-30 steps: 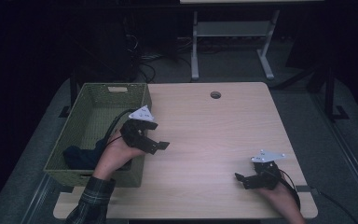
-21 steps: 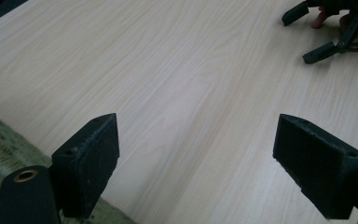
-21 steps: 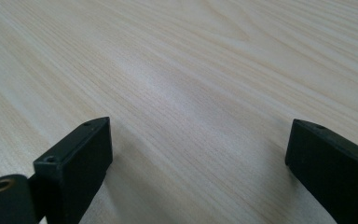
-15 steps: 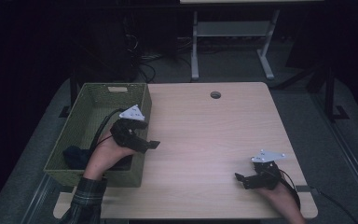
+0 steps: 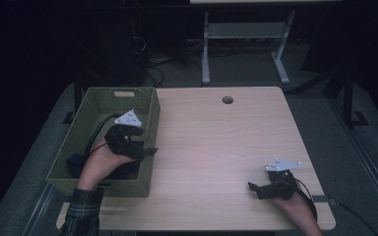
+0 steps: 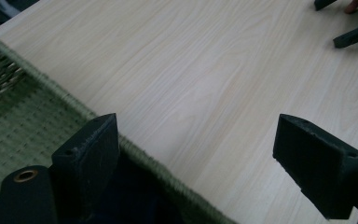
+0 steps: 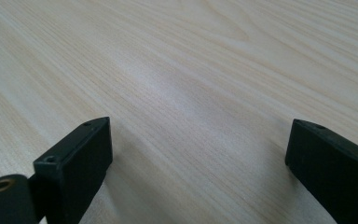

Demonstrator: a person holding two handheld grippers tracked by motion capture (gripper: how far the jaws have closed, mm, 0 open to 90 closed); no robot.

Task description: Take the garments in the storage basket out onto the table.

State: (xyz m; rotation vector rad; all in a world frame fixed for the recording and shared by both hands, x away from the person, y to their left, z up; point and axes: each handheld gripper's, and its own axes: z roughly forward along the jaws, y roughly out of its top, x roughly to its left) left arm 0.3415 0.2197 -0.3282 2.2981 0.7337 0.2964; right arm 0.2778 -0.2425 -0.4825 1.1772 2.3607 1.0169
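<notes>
Green woven basket [image 5: 150,129] at the left edge of the light wood table [image 5: 226,147], long side running away from the person. Inside the basket, toward its near end, a dark blue cloth [image 5: 76,162], crumpled, partly hidden under the hand; kind of cloth impossible to tell.

Left gripper [image 5: 145,147] held over the basket's right wall, near the near corner, grey 3-cornered plate on top, cable trailing back into the basket. Jaws spread wide, pointing out of the basket toward the table's middle, nothing between them. In the left gripper view [image 6: 214,154], 1 jaw above the basket's inside and dark cloth [image 6: 135,200], the other above bare table [image 6: 205,84], basket rim [image 6: 65,95] running diagonally between the 2. Not touching the cloth as far as can be seen.

Right gripper [image 5: 255,188] well apart from the basket, low over the table near its near right corner, jaws pointing back toward the basket. In the right gripper view [image 7: 200,154], both jaws far apart, empty, bare wood grain [image 7: 191,70] between and beyond them.

Round cable hole [image 5: 227,100] in the table at the far edge, right of the basket.
</notes>
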